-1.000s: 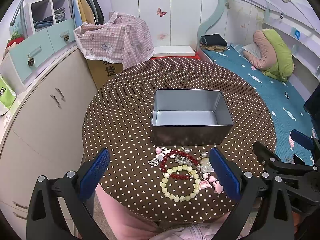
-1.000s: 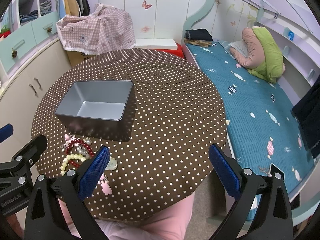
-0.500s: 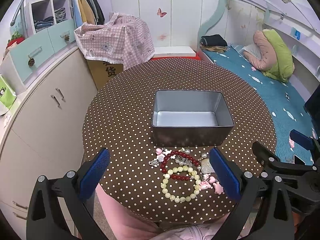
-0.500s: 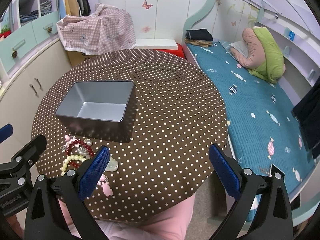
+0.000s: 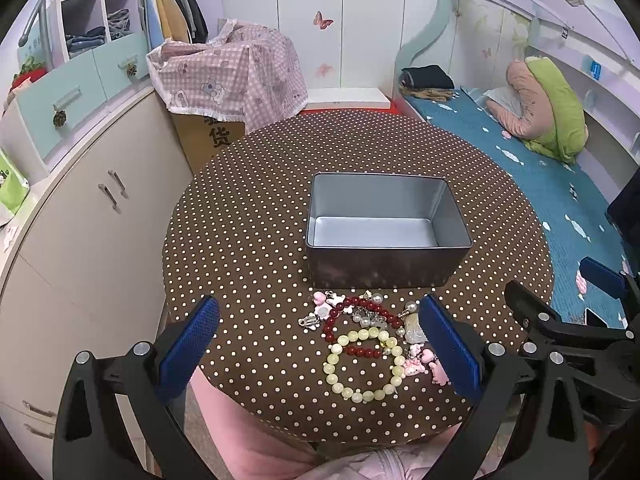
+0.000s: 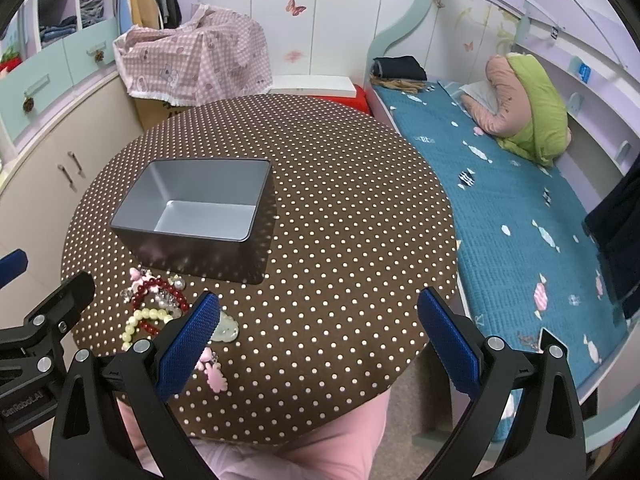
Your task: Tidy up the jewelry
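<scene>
The jewelry lies heaped on the table (image 5: 240, 240) just in front of the empty metal tin (image 5: 386, 226), handy for dropping pieces in. A pale bead bracelet (image 5: 364, 364) overlaps a dark red bracelet (image 5: 360, 316), with pink charms (image 5: 420, 360) tangled beside them. The left claw (image 5: 320, 350) hovers wide open and empty over the heap; the right claw (image 6: 318, 340) is likewise spread, holding nothing. Its left finger hides part of the heap; small charms are hard to identify.

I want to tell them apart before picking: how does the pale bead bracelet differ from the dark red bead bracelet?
The pale bead bracelet has bigger, yellowish beads and lies nearer the table edge; the dark red bead bracelet has smaller beads and lies closer to the metal tin. Both lie flat on the dotted tablecloth, overlapping.
</scene>
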`<state>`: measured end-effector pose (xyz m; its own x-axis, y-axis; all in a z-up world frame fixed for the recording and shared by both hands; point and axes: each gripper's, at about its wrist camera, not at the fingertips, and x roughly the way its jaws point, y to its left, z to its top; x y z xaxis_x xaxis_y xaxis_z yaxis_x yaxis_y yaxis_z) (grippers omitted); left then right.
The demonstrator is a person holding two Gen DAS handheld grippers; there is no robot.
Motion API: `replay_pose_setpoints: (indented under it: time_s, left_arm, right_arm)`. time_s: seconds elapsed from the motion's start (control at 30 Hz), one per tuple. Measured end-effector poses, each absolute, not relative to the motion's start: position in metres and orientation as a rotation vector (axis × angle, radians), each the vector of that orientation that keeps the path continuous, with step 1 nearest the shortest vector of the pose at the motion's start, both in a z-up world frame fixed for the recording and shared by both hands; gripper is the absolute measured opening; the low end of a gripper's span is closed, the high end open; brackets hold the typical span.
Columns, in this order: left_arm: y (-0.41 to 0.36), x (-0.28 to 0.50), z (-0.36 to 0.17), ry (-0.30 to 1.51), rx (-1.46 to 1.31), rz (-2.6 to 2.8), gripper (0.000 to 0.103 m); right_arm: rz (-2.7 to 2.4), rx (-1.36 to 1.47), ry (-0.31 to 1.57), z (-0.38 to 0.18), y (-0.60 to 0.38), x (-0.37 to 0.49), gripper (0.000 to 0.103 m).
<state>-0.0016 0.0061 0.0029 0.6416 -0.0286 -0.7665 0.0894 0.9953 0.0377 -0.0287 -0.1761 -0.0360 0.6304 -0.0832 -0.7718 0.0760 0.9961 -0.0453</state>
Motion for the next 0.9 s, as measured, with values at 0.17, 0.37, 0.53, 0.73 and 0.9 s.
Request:
replay_pose_setpoints:
  time_s: [0.17, 0.37, 0.53, 0.73, 0.9]
  left_arm:
    - [0.014, 0.000, -0.002, 0.887, 0.064, -0.061, 0.096]
    - [0.028, 0.004, -0.011, 0.923, 0.057, -0.059, 0.096]
    - [0.046, 0.009, -0.025, 0.980, 0.021, -0.064, 0.096]
    - [0.061, 0.012, -0.039, 1.031, -0.009, -0.085, 0.096]
    - [0.066, 0.015, -0.053, 1.085, -0.025, -0.133, 0.096]
  right_arm:
    - [-0.085, -0.017, 0.900, -0.038, -0.169, -0.027, 0.096]
    - [-0.066, -0.023, 0.940, -0.047, -0.154, -0.020, 0.096]
    - [-0.025, -0.015, 0.988, -0.060, -0.143, -0.015, 0.096]
    - [0.027, 0.009, 1.044, -0.074, -0.132, -0.012, 0.096]
    - [0.032, -0.001, 1.078, -0.084, -0.124, -0.006, 0.096]
